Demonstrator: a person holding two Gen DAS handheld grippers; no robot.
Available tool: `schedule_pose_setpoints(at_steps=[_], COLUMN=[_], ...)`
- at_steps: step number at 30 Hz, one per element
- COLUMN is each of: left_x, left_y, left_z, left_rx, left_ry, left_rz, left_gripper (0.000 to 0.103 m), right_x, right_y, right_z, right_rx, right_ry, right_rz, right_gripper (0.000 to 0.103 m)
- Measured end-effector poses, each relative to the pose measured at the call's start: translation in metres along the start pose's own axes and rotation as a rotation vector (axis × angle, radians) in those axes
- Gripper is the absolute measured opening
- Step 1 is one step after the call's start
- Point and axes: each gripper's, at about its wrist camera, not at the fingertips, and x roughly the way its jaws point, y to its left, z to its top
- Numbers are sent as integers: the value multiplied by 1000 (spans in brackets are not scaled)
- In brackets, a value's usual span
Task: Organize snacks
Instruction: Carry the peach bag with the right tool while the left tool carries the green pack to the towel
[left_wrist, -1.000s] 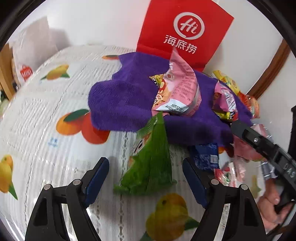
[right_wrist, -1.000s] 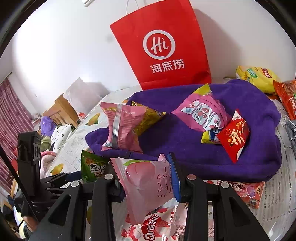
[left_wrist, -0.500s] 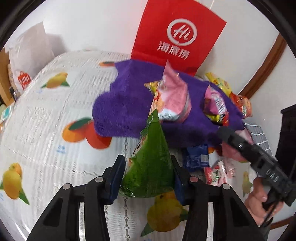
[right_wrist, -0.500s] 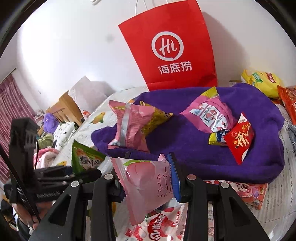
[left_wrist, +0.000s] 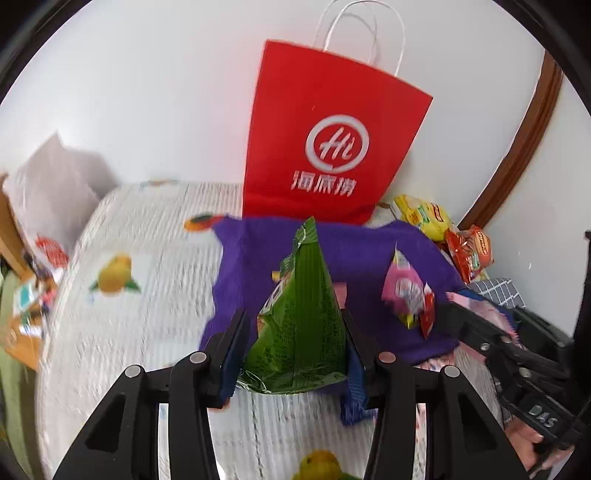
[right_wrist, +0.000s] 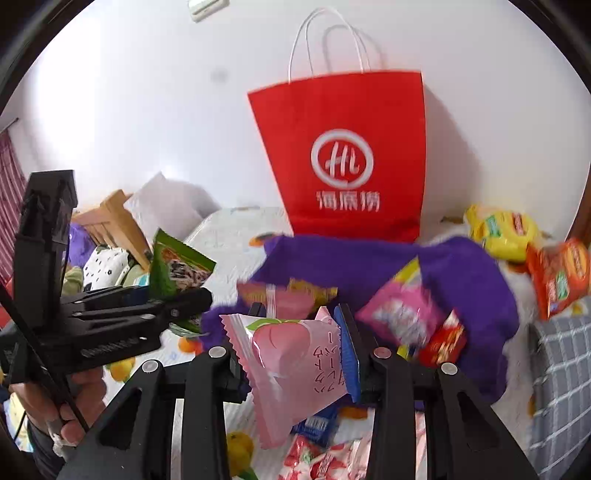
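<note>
- We see a bed (left_wrist: 155, 314) under a white cover printed with oranges and lemons; everything lies on it, and the picture of it is blurred.
- A red paper bag (left_wrist: 328, 147) with white handles stands upright against the white wall at the far edge of the bed.
- A purple towel (left_wrist: 251, 266) is spread just in front of the bag; a pink packet (right_wrist: 402, 317) and a small red packet (right_wrist: 443, 341) lie on it, touching each other, and another pink packet (right_wrist: 284, 299) lies on its left part.
- Beyond the towel's right end we find a yellow packet (left_wrist: 424, 218) and an orange packet (left_wrist: 471, 251) side by side.
- Our left gripper (left_wrist: 291, 350) is closed on a green snack bag (left_wrist: 303, 325), held upright with its point up, in the air in front of the towel.
- Our right gripper (right_wrist: 291, 354) is closed on a pink peach packet (right_wrist: 291, 369), which hangs tilted between the fingers above more packets on the bed.
- In the right wrist view the left gripper shows at the left, well apart, with the green bag sticking up from it.
- A small blue packet (right_wrist: 317, 424) lies on the bed below the peach packet.
</note>
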Motion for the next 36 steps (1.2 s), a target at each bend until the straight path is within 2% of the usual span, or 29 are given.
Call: schedule_pose_setpoints(at_steps=[6, 11, 15, 17, 19, 23, 26, 31, 36], left_x=[4, 24, 48, 58, 70, 78, 83, 89, 88], left_y=[-4, -3, 8, 13, 16, 21, 22, 31, 34], left_z=[45, 65, 64, 60, 61, 61, 60, 60, 61], left_rx=[-11, -48, -92, -110, -115, -137, -130, -176, -189], left_ry=[-27, -29, 3, 19, 66, 79, 90, 111, 102], left_rz=[19, 28, 3, 4, 12, -15, 3, -8, 16], left_gripper=[45, 45, 45, 45, 45, 45, 45, 45, 45], right_x=[-6, 17, 34, 40, 50, 74, 83, 94, 112], right_y=[-11, -26, -40, -48, -55, -71, -68, -59, -48], right_z=[41, 59, 65, 65, 62, 56, 52, 47, 39], right_rx=[7, 89, 130, 156, 167, 212, 160, 109, 49], right_ry=[-18, 20, 45, 48, 63, 126, 164, 208, 271], right_rz=[-102, -91, -82, -82, -72, -72, -57, -65, -72], right_gripper=[38, 38, 38, 38, 38, 38, 38, 38, 38])
